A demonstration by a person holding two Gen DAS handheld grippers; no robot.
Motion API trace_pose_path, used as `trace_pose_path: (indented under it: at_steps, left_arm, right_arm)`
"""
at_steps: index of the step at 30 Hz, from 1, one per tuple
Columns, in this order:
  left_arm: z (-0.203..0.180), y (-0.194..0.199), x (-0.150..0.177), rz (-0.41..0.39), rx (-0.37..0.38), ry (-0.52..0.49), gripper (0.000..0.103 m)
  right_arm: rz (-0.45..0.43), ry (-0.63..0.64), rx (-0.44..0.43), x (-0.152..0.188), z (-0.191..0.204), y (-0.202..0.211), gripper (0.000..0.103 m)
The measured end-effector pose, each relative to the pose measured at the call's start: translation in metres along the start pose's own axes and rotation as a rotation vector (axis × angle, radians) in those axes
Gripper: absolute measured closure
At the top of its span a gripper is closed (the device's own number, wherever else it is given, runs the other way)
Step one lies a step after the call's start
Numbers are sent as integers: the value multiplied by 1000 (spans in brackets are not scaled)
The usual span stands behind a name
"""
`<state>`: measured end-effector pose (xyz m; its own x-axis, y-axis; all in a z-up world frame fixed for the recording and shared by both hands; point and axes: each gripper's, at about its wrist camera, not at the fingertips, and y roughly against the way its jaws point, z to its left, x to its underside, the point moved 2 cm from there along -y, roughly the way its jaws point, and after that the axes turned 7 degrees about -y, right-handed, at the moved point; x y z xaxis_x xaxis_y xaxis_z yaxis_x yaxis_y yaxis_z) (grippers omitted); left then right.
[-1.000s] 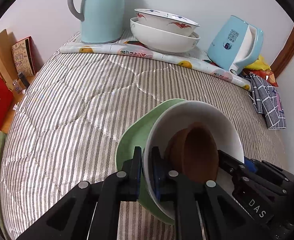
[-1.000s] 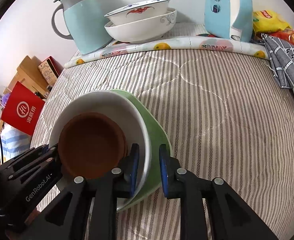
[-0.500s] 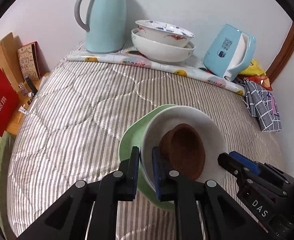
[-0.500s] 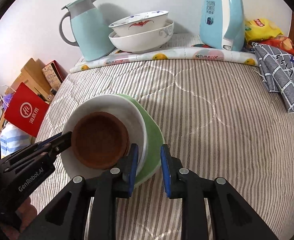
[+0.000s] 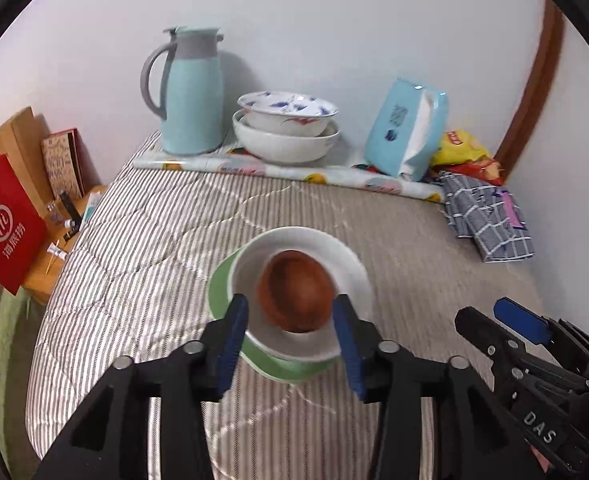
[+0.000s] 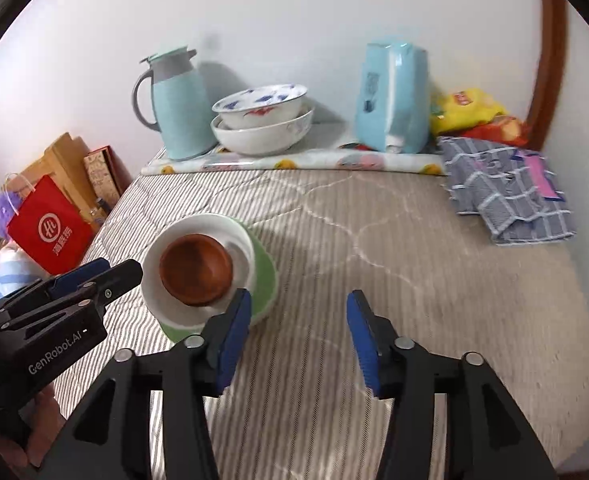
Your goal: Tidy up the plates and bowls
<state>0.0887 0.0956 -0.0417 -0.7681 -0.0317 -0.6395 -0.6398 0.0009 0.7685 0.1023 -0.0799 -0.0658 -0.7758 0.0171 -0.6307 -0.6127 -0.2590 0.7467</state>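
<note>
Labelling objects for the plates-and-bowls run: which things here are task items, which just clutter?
Task items:
- brown bowl, nested in white bowl, on green plate
- stacked patterned bowls by the wall

Clutter:
- thermos jug
- tissue pack
- snack bags
- checked cloth
- red bag

Both grippers' jaws open, empty.

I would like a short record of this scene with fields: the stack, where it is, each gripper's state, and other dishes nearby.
stack: brown bowl inside white bowl, on green plate
location: on the striped bed cover, near its middle
left gripper: open, holding nothing
right gripper: open, holding nothing, beside the stack
other dishes: two patterned bowls nested by the wall, next to a blue jug
</note>
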Motion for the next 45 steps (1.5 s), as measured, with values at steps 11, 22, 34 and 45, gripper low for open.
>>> trace_pose_path:
  at_steps: [11, 22, 34, 45]
  left_arm:
    - [-43, 36, 12, -60, -1, -50, 39]
    - [-64, 59, 24, -93, -30, -79, 17]
    - [-70, 67, 28, -102, -33, -78, 16]
    - [-71, 70, 30, -98, -41, -75, 16]
  right_arm:
    - [-68, -42, 67, 18, -38, 54, 42]
    - [-122, -75, 106, 33, -58, 85, 10]
    - [-117, -82, 118, 43, -68, 93, 10]
    - [-124, -81, 112, 45, -67, 99, 10]
